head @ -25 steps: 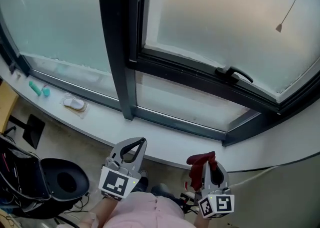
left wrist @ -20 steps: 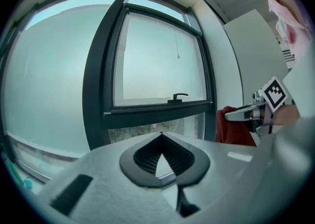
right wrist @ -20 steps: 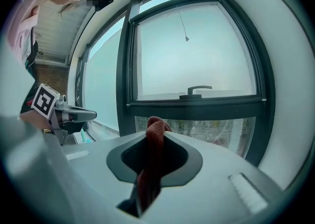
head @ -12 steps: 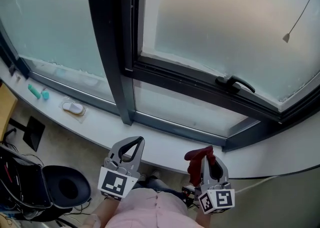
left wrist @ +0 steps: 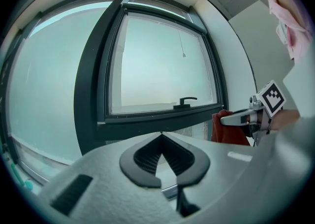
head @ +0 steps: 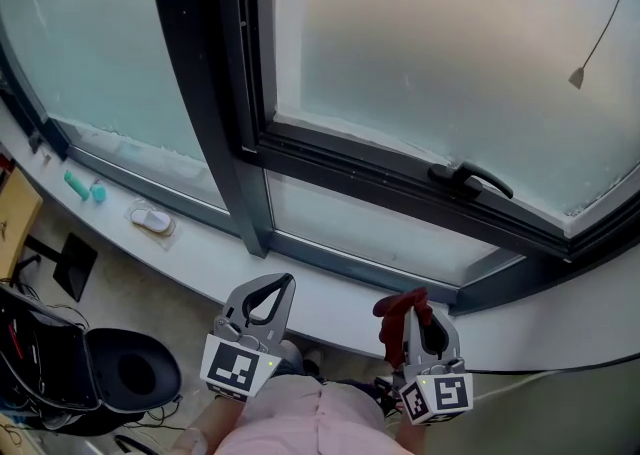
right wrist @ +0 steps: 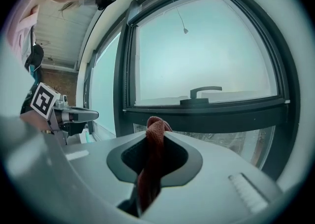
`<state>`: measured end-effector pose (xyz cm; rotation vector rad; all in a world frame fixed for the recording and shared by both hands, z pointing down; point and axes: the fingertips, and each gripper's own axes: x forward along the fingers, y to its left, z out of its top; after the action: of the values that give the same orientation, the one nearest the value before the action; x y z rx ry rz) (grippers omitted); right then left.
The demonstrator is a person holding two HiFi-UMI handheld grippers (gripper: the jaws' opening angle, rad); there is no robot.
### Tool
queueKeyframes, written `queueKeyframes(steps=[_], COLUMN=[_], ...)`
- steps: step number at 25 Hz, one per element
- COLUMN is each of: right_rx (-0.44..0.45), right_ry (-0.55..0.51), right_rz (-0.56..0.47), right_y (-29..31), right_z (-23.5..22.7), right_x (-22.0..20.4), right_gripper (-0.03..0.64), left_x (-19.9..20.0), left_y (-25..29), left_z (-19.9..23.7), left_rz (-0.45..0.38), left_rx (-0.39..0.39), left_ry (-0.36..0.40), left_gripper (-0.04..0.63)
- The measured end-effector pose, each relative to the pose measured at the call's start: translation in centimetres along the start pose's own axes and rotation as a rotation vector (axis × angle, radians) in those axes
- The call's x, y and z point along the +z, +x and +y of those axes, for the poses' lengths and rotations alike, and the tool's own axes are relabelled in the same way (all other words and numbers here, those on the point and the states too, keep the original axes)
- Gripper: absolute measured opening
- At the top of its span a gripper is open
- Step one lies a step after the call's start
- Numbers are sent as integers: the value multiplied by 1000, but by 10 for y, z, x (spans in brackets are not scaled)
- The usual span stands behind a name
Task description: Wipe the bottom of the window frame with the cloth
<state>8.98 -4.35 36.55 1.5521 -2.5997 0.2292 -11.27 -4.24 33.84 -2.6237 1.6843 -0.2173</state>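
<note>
A dark red cloth [head: 398, 315] is pinched in my right gripper [head: 416, 305], which is shut on it; the cloth [right wrist: 152, 161] bunches up past the jaw tips. That gripper hovers just short of the white sill [head: 330, 298], below the dark window frame [head: 370, 183] with its black handle [head: 470, 179]. My left gripper [head: 275, 288] is shut and holds nothing, level with the right one and a hand's width to its left. From the left gripper [left wrist: 160, 134] view, the cloth [left wrist: 227, 129] and right gripper show at the right.
On the sill at the left lie a small white object [head: 152, 219] and a teal item [head: 78, 184]. A thick dark mullion [head: 205, 93] divides the panes. A black chair [head: 125, 373] and cables sit on the floor at lower left. A pull cord [head: 578, 76] hangs at upper right.
The head view has shifted a little, so the window frame sits lower and nearer. Both grippers hold about the same places, the cloth still pinched in the right one.
</note>
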Motion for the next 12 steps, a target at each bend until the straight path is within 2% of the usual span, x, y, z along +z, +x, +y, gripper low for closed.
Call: queueKeyframes(steps=[7, 12], right_rx=[-18, 34], right_ry=[3, -14], right_rz=[-22, -79], right_y=[14, 54], right_z=[0, 32], right_x=[9, 42], right_gripper=[51, 51], left_x=[5, 21], left_y=[15, 20], left_z=[13, 37], left_rz=[-4, -48], left_rx=[-20, -50], left_ry=[18, 35], left_gripper=[-2, -2])
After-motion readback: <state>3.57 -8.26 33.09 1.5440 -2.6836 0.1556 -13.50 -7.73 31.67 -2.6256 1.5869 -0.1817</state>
